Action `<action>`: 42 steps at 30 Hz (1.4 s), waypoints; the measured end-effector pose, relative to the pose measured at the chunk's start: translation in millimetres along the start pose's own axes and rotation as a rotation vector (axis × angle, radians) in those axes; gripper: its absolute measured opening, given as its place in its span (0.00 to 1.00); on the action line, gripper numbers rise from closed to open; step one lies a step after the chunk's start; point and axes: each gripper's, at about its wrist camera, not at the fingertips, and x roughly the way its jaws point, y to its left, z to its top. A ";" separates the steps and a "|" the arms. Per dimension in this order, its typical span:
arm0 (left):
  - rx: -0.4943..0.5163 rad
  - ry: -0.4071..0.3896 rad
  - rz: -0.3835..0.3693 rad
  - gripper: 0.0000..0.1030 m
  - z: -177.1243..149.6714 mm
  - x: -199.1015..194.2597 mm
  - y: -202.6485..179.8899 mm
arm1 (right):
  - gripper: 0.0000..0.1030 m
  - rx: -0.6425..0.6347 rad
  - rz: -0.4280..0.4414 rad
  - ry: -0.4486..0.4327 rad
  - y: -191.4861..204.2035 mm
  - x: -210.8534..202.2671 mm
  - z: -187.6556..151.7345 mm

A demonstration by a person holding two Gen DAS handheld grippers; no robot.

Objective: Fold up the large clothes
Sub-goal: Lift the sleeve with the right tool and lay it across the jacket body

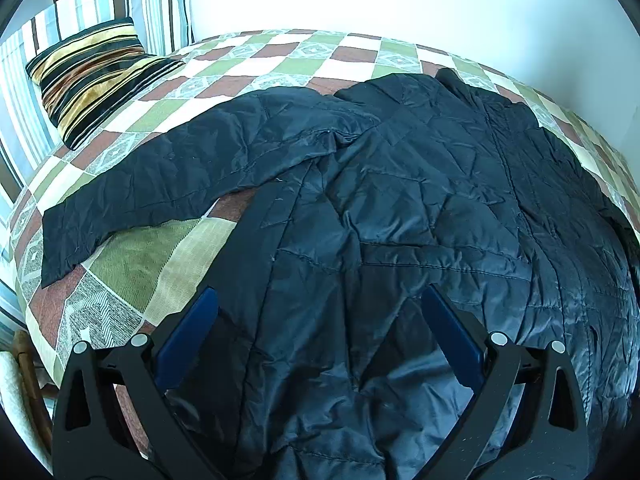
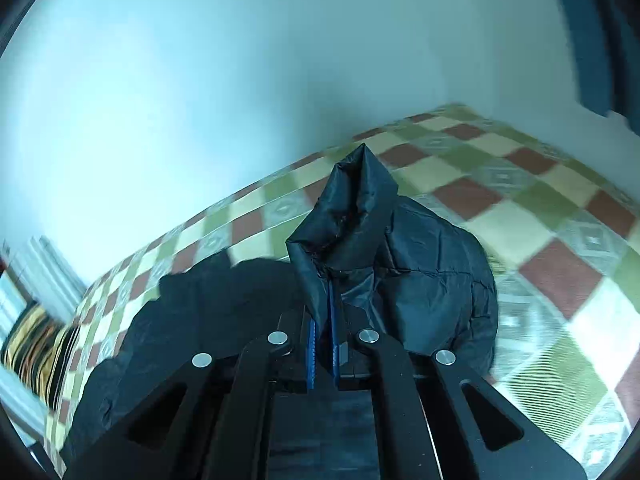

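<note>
On the bed, a dark quilted jacket lies spread over the checked cover, one sleeve extended toward the striped pillow. Left gripper — jaws wide apart, nothing between them — hangs above the jacket's near part. Right gripper — pads pressed together on a fold of the jacket, which stands up in a peak above the cover. Right view is blurred.

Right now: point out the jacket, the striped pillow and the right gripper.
jacket point(image 1: 420, 208): left wrist view, quilted body panel.
striped pillow point(image 1: 96, 76): left wrist view, middle of its face.
right gripper point(image 2: 325, 312): right wrist view, between fingertips, shut on jacket fabric.
</note>
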 end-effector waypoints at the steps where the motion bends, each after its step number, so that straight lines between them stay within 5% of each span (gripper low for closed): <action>1: -0.002 0.000 0.001 0.98 0.4 1.0 1.6 | 0.05 -0.012 0.015 0.011 9.5 5.8 -1.8; 17: -0.034 0.019 0.073 0.98 1.6 15.9 26.6 | 0.05 -0.205 0.211 0.135 155.1 62.1 -48.0; 27: -0.036 0.044 0.070 0.98 -0.7 27.4 31.1 | 0.05 -0.314 0.340 0.289 243.8 104.6 -102.7; 42: -0.035 0.061 0.069 0.98 -4.0 36.2 31.5 | 0.09 -0.499 0.336 0.491 285.4 151.1 -167.6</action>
